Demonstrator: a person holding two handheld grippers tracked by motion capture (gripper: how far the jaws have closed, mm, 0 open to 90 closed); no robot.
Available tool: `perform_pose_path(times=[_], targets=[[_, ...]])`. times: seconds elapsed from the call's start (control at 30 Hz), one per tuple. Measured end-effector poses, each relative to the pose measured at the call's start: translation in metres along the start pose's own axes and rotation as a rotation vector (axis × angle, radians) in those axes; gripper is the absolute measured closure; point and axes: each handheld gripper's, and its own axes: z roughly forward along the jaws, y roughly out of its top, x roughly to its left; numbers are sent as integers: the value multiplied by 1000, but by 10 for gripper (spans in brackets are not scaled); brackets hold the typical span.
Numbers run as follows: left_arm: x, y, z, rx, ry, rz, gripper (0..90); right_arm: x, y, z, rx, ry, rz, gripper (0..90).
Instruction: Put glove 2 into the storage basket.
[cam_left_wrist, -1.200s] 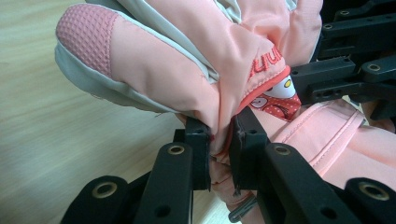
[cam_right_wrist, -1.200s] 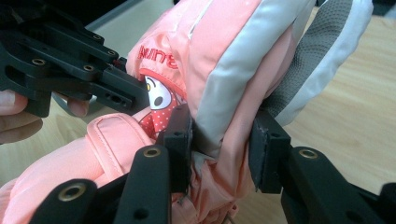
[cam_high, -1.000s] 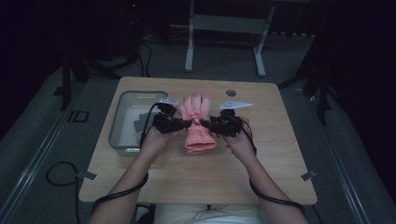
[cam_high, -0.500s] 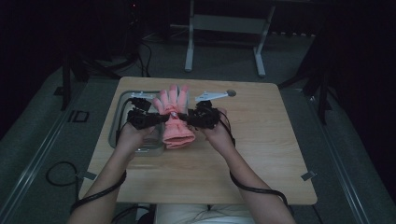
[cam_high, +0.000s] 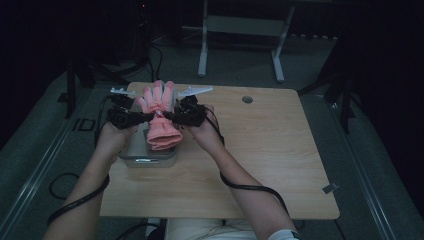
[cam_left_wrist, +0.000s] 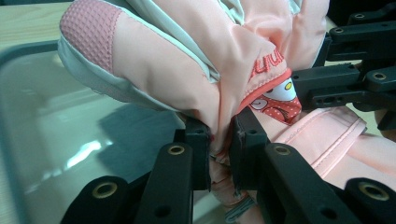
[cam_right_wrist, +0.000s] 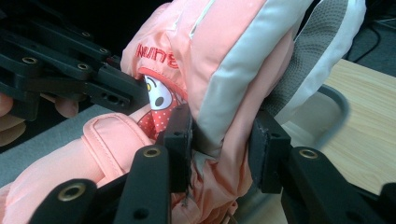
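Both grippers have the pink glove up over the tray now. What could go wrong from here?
The left gripper pinches only a thin fold of the pink glove, so the fabric may slip out. The right gripper clamps a thicker bunch; uneven release could swing the glove sideways. Its cuff hangs near the near rim of the grey tray in the high view, so it might drape over the edge rather than land inside.

Both forearms reached forward over the table; the left gripper (cam_high: 134, 116) and right gripper (cam_high: 176, 116) faced each other, jaws clamped, hands level and close together
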Motion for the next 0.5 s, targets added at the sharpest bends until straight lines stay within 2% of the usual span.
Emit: perform_pose_path(times=[0.13, 0.23, 0.37, 0.5], targets=[[14, 1, 1, 27, 47, -4, 790, 0, 2, 21, -2, 21, 36, 642], [22, -4, 13, 62, 78, -15, 790, -2, -4, 38, 26, 7, 50, 643], [31, -14, 30, 99, 79, -44, 790, -8, -17, 56, 72, -7, 69, 643], [38, -24, 45, 132, 71, -70, 790, -13, -29, 67, 112, -14, 78, 643]])
